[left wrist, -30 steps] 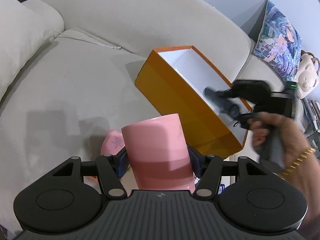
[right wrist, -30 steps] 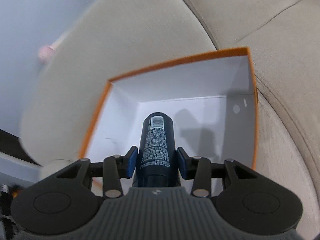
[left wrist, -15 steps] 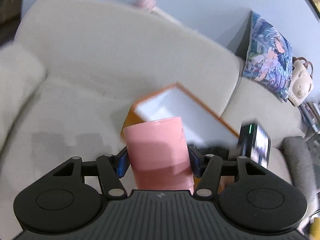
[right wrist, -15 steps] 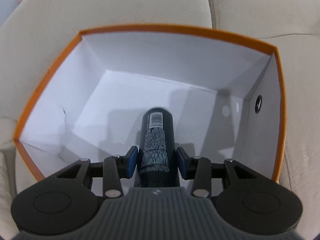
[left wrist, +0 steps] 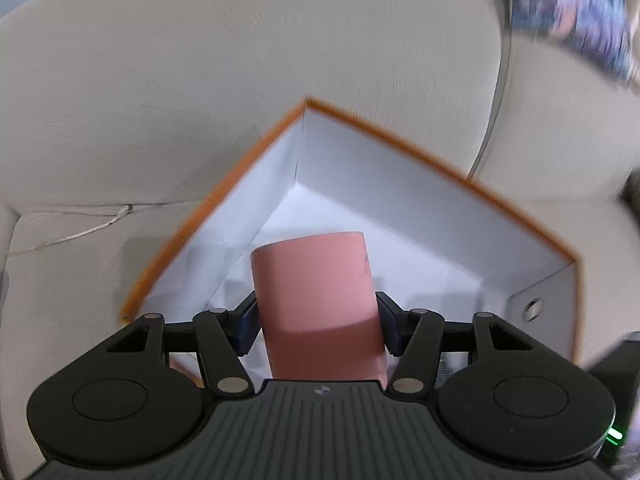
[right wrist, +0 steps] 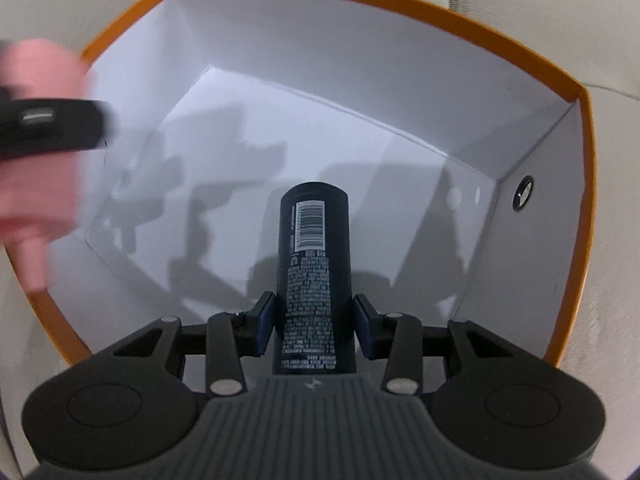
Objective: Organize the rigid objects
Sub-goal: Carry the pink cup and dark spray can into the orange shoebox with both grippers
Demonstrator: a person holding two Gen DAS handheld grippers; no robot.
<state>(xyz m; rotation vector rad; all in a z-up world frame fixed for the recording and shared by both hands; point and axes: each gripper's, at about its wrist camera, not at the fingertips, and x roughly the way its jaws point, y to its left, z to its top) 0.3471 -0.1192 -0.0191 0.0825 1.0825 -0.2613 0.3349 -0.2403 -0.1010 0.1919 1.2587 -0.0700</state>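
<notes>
Beige sofa cushions [left wrist: 200,92] fill the background, and an open box [left wrist: 420,168] with an orange outside and white inside sits on the seat against the backrest. A patterned blue pillow [left wrist: 572,12] shows blurred at the far right of the left wrist view.

The left gripper [left wrist: 318,320] holds a pink cup [left wrist: 316,292] by its sides, the blue pads pressed against it at a middling width. The cup hangs above the near left part of the box, over the white floor, close to the corner where two walls meet. From the right wrist view the same cup [right wrist: 36,136] appears as a pink blur at the left edge, above the box's left rim, with a dark part of the left gripper across it.

The right gripper [right wrist: 314,320] is narrow and clamped on a dark bottle [right wrist: 314,264] with a barcode and small white print on its side. The bottle points down into the box [right wrist: 400,4], its far end close to the white floor near the middle; whether it touches the floor cannot be told. Shadows of both grippers fall across the floor. A small round hole [right wrist: 523,193] marks the right wall of the box.
</notes>
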